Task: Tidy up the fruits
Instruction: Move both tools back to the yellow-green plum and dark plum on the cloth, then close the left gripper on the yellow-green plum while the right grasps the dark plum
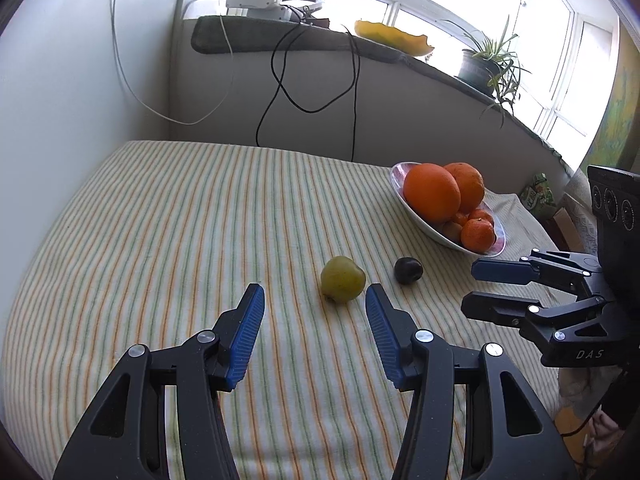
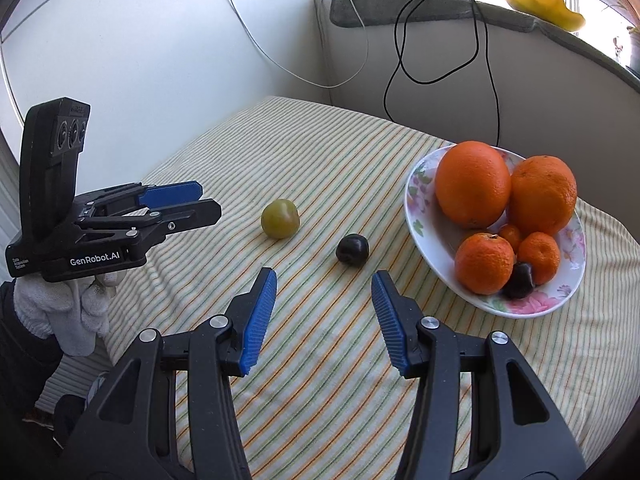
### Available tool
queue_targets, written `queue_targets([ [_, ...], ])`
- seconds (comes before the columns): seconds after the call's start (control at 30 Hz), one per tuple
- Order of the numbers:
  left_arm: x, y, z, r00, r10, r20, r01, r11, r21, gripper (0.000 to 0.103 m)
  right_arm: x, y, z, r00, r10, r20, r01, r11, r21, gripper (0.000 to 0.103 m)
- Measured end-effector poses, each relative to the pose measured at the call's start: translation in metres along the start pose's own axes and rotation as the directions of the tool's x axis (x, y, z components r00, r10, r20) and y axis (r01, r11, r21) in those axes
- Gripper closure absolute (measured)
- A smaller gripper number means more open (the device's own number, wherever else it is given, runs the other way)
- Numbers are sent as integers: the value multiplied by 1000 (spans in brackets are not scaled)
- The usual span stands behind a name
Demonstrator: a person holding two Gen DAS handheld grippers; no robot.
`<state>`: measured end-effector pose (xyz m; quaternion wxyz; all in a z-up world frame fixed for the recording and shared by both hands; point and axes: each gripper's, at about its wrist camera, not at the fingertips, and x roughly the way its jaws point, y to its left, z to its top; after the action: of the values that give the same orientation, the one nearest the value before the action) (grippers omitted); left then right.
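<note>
Both grippers' jaws released – nothing grasped. Left gripper (image 1: pixel 315 305) is nearer the round green-yellow fruit (image 1: pixel 343 279), ahead and slightly right. Right gripper (image 2: pixel 324 290) faces the small dark plum (image 2: pixel 352 250).

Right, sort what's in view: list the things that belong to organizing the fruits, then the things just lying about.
Belongs to the job:
- round green fruit on the cloth
- small dark plum on the cloth
- white floral bowl holding oranges
- left gripper, right gripper, both open

Just lying about:
- black cable
- potted plant
- yellow dish
</note>
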<state>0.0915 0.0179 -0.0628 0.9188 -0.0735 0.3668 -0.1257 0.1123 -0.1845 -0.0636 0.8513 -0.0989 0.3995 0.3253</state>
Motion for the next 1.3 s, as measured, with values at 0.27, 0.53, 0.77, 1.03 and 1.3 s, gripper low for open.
queue_targets([
  [0.27, 16, -6, 1, 999, -42, -31, 42, 999, 8, 56, 18, -8, 5, 1000, -3, -31, 4, 999, 40, 61],
  [0.53, 27, -11, 4, 998, -50, -48, 52, 998, 30, 59, 36, -13, 10, 998, -10, -57, 14, 998, 62, 62],
  [0.77, 34, -11, 5, 997, -37, -61, 40, 998, 44, 62, 51, -18, 16, 997, -21, -78, 27, 997, 77, 62],
  [1.03, 41, -13, 7, 997, -32, -73, 36, 998, 55, 62, 58, -19, 19, 996, -31, -84, 38, 996, 80, 65],
  [1.3, 47, -13, 7, 996, -18, -86, 23, 998, 59, 65, 57, -17, 20, 995, -39, -92, 46, 996, 72, 73],
])
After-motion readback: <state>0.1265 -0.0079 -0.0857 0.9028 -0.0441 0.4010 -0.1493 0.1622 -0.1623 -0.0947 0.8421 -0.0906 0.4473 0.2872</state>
